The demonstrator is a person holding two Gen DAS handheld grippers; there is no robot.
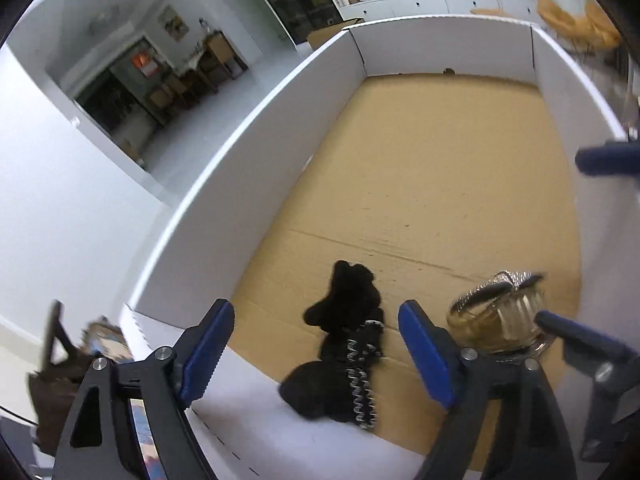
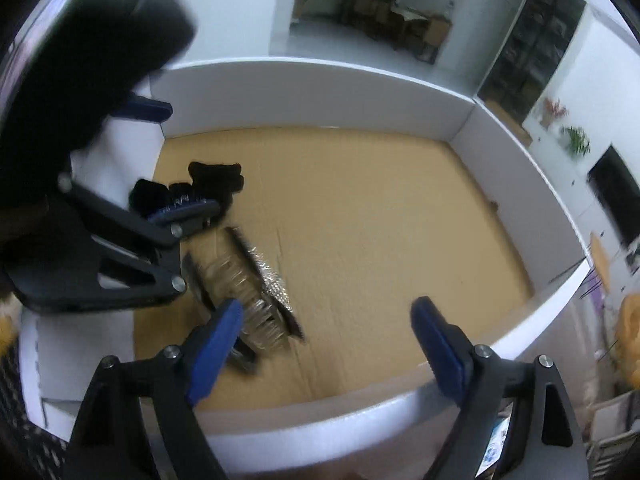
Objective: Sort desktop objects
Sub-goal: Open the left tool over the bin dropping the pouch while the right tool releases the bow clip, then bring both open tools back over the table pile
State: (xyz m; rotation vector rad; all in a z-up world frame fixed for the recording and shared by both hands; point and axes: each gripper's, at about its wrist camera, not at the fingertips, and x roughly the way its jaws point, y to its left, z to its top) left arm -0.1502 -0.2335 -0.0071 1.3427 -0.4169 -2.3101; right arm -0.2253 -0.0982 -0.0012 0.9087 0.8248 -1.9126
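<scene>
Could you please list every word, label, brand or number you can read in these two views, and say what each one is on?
No text is readable in either view.
The white-walled cardboard box shows no print on its walls or floor.
The black hair bow and the sparkly hair clip show no label.
The wall picture and the printed item at the lower right are too blurred to read.

A black fuzzy hair bow with a silver zigzag band (image 1: 344, 344) lies flat on the brown cardboard floor of the white-walled box (image 1: 256, 184). Beside it rests a clear ribbed glass jar with rhinestone headbands (image 1: 500, 312).
</scene>
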